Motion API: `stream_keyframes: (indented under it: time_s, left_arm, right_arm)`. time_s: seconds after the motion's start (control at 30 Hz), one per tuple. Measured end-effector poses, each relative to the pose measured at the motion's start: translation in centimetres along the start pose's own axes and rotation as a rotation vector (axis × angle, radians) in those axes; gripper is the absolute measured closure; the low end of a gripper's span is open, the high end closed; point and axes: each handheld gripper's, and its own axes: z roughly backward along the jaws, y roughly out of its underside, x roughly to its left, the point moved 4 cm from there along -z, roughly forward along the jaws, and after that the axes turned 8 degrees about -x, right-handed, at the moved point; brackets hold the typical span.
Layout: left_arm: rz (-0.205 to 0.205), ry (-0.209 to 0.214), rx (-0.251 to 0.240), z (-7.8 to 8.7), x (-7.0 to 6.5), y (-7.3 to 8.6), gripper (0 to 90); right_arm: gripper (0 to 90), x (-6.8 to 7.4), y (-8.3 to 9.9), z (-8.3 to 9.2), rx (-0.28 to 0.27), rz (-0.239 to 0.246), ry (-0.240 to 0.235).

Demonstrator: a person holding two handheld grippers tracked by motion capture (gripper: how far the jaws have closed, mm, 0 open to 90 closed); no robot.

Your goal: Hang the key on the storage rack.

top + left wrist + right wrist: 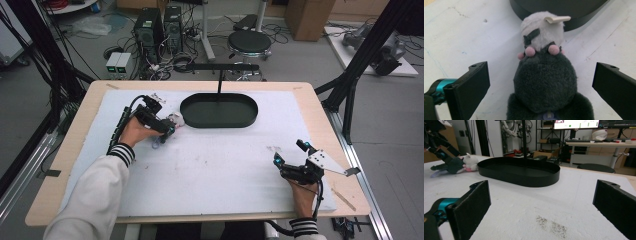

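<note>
A small plush toy [175, 120] with a dark grey body [545, 82], a white head and pink cheeks lies on the white mat, its head toward the black oval tray [187, 117]. My left gripper [167, 131] is open, with one jaw on each side of the toy's body [541, 75], and neither jaw touches it. The tray's wall [574, 23] is just beyond the toy's head. My right gripper [290, 152] rests open near the mat's front right with nothing between its jaws [541, 197]. It faces the tray [524, 180] and the distant plush toy [461, 164].
A white foam mat [210, 170] covers the wooden table. A thin black post with a crossbar [220, 80] rises behind the tray. A dark speckled stain [551, 226] marks the mat near my right gripper. A stool [249, 42] and computer towers [149, 27] stand beyond the table.
</note>
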Motion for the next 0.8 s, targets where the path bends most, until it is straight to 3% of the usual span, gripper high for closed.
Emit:
stream_keyframes:
  time_s: [0.57,0.8]
  left_arm:
    - [0.037,-0.029,0.058,-1.4,0.1,0.6,6.1]
    - [-0.030,-0.016,0.094,-2.1,-0.6,1.0,22.0]
  right_arm:
    - [0.4,0.0,0.0,0.0,-0.002,-0.008,-0.001]
    - [0.4,0.0,0.0,0.0,0.001,-0.013,0.000]
